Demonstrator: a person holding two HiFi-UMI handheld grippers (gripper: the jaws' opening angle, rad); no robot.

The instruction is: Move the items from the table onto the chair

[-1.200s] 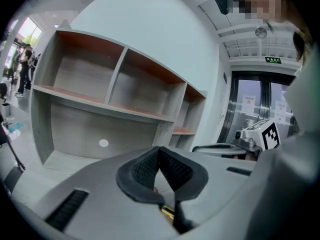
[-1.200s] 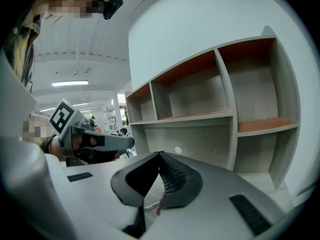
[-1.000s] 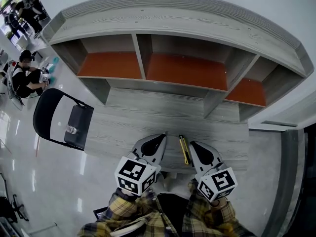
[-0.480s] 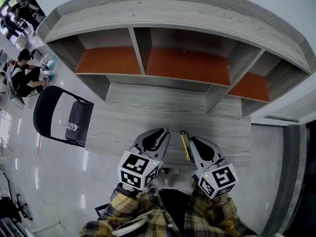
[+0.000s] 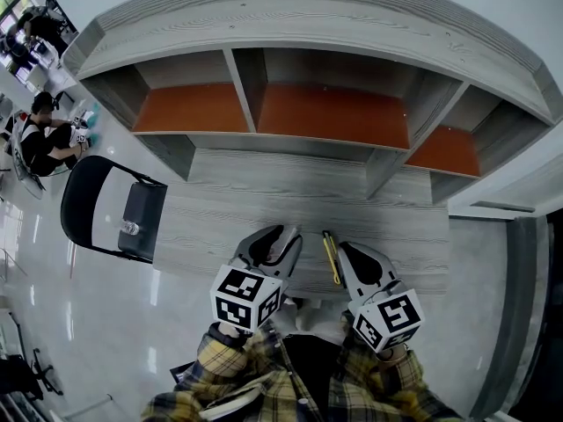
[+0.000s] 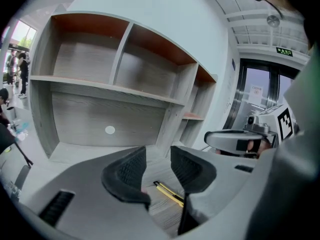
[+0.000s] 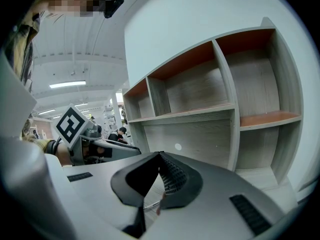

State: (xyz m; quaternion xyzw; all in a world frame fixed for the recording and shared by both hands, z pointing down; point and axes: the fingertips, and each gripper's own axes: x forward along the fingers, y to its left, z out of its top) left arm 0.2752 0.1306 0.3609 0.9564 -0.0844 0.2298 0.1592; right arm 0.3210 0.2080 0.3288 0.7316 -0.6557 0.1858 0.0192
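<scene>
The left tongs [image 5: 280, 236] are spreading at this moment, and the left gripper view shows nothing between their ribbed pads [image 6: 125, 170], only bare desk and, beyond the gap, a yellow utility knife [image 6: 168, 193]. The right tongs [image 5: 346, 250] are pressed together, and the right gripper view shows nothing caught between them. From the head view, both sets of tongs hover low over the near edge of the desk [image 5: 264, 205], with the utility knife [image 5: 331, 258] lying flat on the wood between them, nearer the right tongs and touched by neither. It is the only loose thing I can make out on the desk, and the shelf unit [image 5: 334, 121] behind it looks empty. The black folding chair [image 5: 145, 205] stands off the left end of the desk, and a small pale object [image 5: 130, 229] already rests on its seat. It is too small to identify. On that evidence, part of the job looks done, with one item apparently on the chair and the knife left to move. The widening left tongs suggest that a grasp on the knife is being prepared. That grasp, the lift, the carry leftward past the desk's end and the set-down on the seat all seem to lie ahead.
</scene>
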